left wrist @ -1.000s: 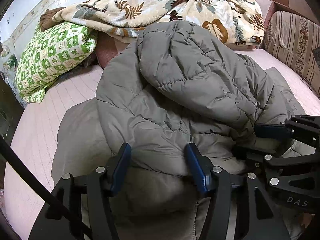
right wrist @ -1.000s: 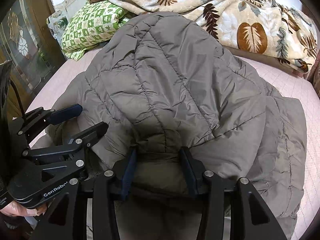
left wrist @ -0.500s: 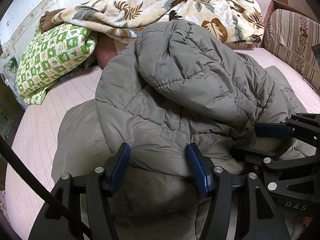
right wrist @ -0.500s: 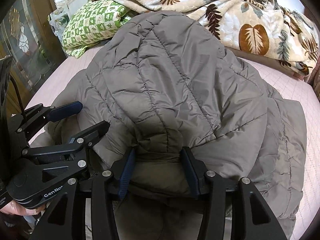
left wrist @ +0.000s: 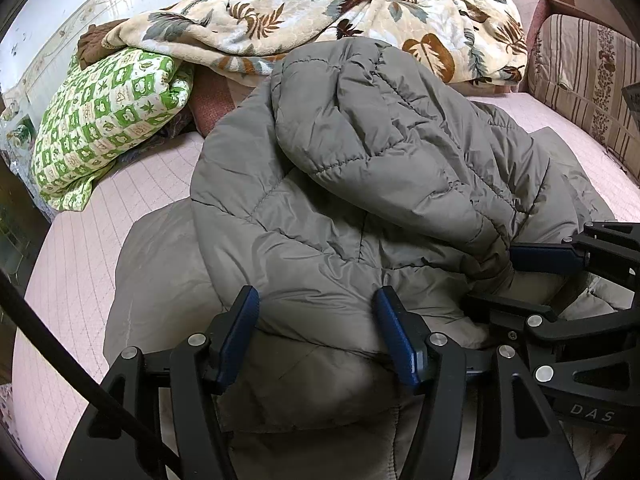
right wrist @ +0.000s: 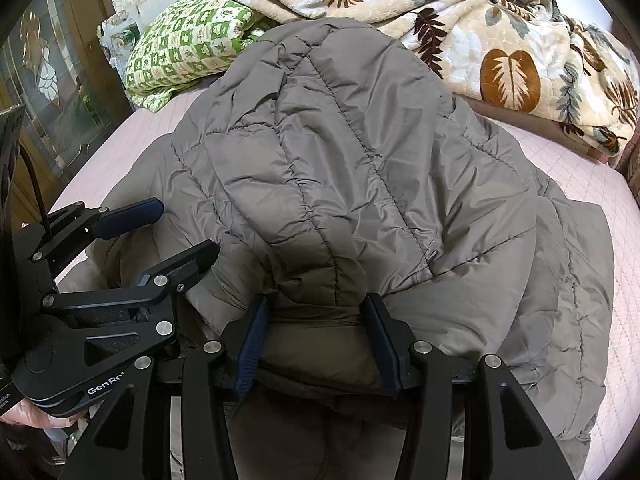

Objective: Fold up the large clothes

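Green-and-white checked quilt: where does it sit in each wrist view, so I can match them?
Left wrist: the green-and-white checked quilt lies at the left edge, left of the grey quilted down jacket.
Right wrist: it lies upper left, behind the jacket.
Shared landmark: the cream leaf-print blanket along the top.

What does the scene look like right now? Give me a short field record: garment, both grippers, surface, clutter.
garment: grey puffer jacket, quilted, bunched and doubled over itself, not flat
left gripper: fingers apart, straddling a puffy fold at the near edge
right gripper: fingers apart around a thick bunch of jacket
gripper spacing: side by side at the near edge, each visible in the other's view
surface: pink quilted bed cover
clutter: leaf-print blanket and green checked bedding behind the jacket
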`<control>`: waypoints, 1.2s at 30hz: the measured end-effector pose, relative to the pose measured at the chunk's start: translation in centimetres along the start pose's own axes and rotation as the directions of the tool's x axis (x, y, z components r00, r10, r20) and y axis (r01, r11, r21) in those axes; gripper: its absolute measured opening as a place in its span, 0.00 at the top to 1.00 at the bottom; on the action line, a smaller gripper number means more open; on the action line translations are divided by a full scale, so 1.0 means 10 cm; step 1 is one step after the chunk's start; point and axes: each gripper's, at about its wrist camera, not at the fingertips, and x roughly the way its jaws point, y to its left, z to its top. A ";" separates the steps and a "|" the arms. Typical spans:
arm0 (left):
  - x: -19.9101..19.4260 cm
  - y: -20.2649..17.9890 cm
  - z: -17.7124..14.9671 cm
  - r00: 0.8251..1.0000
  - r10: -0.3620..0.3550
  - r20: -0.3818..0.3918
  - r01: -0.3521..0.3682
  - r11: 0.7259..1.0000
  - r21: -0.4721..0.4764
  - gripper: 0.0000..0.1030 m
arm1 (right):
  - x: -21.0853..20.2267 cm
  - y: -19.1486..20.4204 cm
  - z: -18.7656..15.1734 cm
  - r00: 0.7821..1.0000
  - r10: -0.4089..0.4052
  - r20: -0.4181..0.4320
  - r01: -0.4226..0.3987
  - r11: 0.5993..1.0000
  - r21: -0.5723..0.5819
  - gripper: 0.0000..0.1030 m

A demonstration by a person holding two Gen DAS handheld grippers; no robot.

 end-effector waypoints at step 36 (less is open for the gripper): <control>-0.77 0.43 -0.73 0.999 -0.030 -0.030 0.023 0.979 -0.201 0.33 | -1.48 -0.45 -1.50 0.993 -0.098 0.070 0.082 0.975 0.205 0.31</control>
